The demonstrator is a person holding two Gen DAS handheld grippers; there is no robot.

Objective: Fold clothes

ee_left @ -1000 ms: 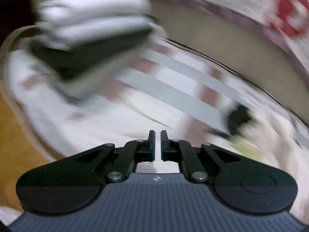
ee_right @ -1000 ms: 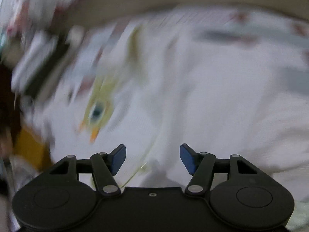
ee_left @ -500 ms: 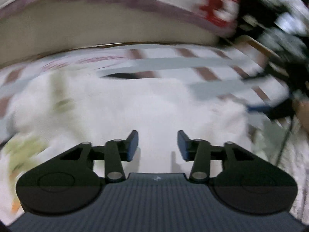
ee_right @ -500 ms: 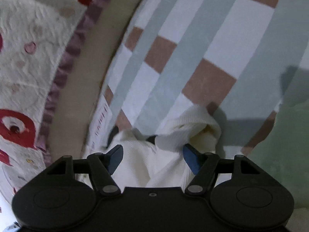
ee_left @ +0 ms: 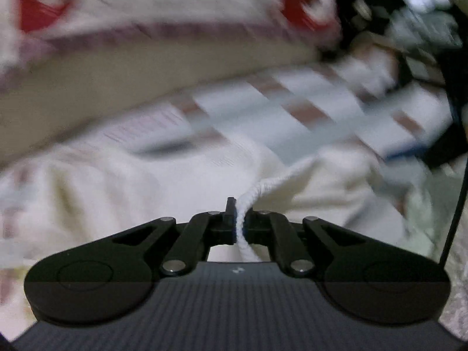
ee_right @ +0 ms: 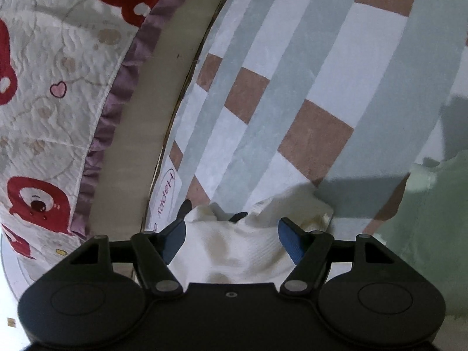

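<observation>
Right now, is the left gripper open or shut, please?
Shut: the left gripper has its fingers pinched on a ridge of the white garment.

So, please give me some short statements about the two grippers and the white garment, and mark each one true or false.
1. The left gripper is shut on a ridge of the white knit garment. True.
2. The right gripper is shut on the garment. False: its jaws stand apart, with the white cloth lying between the blue pads.
3. The garment lies on a checked sheet of grey-green, white and brown. True.
4. The quilt to the left of the sheet is plain blue. False: it is white with red bear figures and a purple frill.
5. A pale green cloth lies to the right of the garment. True.
</observation>
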